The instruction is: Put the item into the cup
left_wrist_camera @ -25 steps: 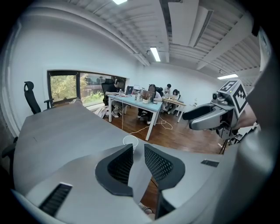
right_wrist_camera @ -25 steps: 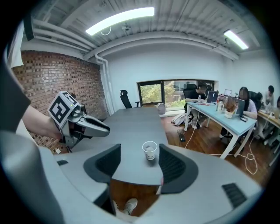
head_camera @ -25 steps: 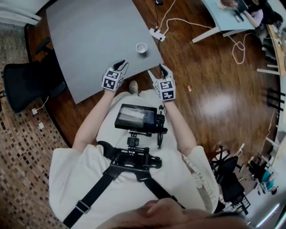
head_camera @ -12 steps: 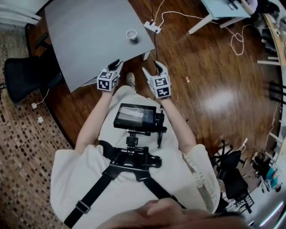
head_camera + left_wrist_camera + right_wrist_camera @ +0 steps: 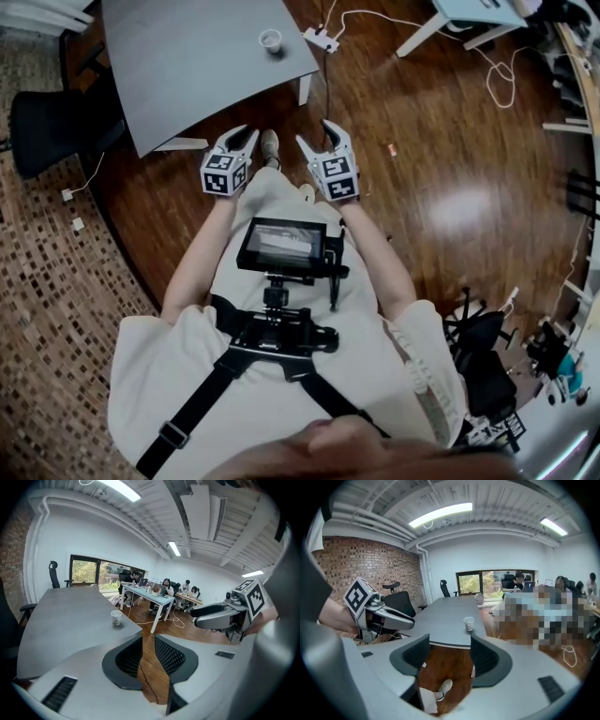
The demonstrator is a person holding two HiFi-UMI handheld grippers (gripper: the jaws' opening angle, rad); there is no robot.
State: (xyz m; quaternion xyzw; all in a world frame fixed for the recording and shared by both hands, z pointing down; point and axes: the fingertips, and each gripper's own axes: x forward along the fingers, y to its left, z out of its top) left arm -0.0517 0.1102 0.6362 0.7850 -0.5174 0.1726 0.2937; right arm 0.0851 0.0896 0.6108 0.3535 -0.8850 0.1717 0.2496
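While the left tool (image 5: 242,137) and right tool (image 5: 316,136) gape empty, looks pre-grab; next, find the item, cup (image 5: 270,39) at 12 o'clock.

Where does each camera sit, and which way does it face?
Head view: on the person's head, looking down at floor and grey table; torso, forearms, left claw, right claw show.
Left gripper view: on the left claw, looking along its open, empty jaws toward the table; right claw at right.
Right gripper view: on the right claw, jaws open, empty, facing the table; left claw, shoe show.
Shared by all: the cup on the table.
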